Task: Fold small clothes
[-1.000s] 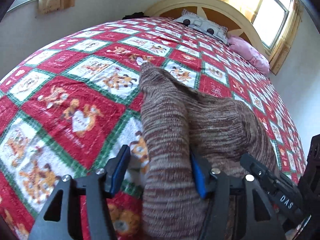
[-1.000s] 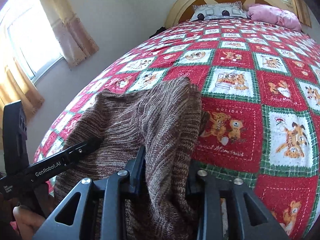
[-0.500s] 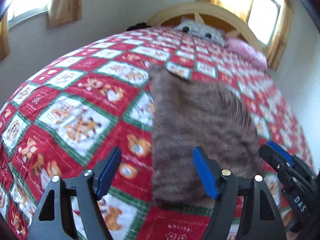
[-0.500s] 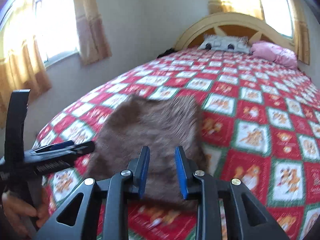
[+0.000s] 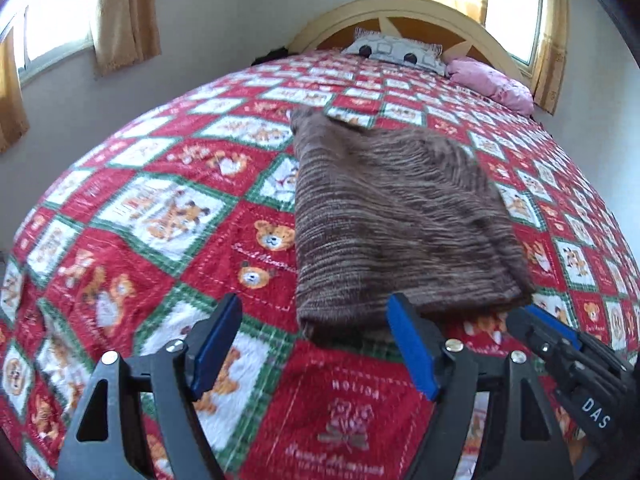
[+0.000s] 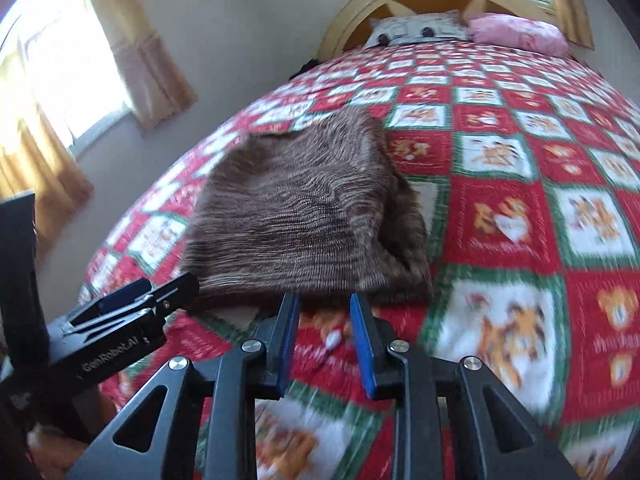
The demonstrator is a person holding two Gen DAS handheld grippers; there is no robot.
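A brown striped knit garment lies folded on the red, green and white patchwork bedspread. It also shows in the right wrist view. My left gripper is open wide and empty, just short of the garment's near edge. My right gripper is open with a narrow gap and empty, just short of the near edge. The right gripper shows at the lower right of the left wrist view. The left gripper shows at the lower left of the right wrist view.
A patterned pillow and a pink pillow lie against the curved wooden headboard. Curtained windows line the wall left of the bed. The bed's left edge runs close to the garment.
Both grippers let go of the garment and drew back from it. The garment dropped and now lies flat and folded on the bedspread.
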